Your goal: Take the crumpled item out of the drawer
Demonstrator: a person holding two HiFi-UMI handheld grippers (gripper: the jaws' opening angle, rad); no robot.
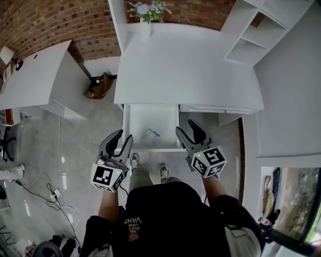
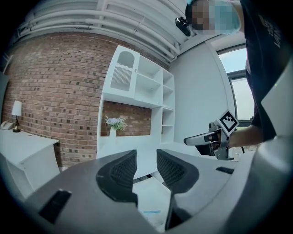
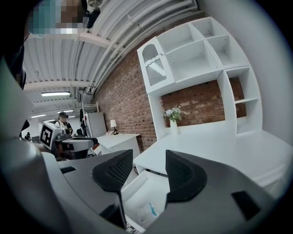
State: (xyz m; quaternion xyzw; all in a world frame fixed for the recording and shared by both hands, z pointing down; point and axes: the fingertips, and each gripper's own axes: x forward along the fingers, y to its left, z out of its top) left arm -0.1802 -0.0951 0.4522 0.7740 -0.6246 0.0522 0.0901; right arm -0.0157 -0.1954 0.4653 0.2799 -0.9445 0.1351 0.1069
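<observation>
Far left, a second white desk (image 1: 35, 75) is standing apart from the main one, with a small lamp (image 3: 113, 124) sitting on it. A brown bag (image 1: 99, 85) is lying on the floor off the left edge of the main tabletop (image 1: 185, 70). A vase of flowers (image 1: 145, 15) is standing at the tabletop's back edge, near the back left corner.

The left gripper (image 1: 125, 135) is hovering in front of the front left corner, just beside the left wall of the open drawer (image 1: 131, 125). In the left gripper view its jaws are standing a narrow gap apart and holding nothing, and the left gripper (image 2: 146, 157) is looking over the drawer (image 2: 151, 196) toward the vase (image 2: 113, 130).

The drawer is sticking out from under the front edge, toward the left corner. The crumpled item (image 1: 153, 134), clear with a blue streak, is lying on the drawer floor toward the drawer's front, between the two grippers and touched by neither. It is showing below the jaws in both gripper views (image 2: 151, 212) (image 3: 149, 212).

The right gripper (image 1: 186, 126) is hanging just off the drawer's right wall, below the front edge. In its own view the right gripper (image 3: 149, 162) is showing its jaws moderately apart with nothing between them.

White shelves (image 1: 251, 35) are rising at the back right corner.
</observation>
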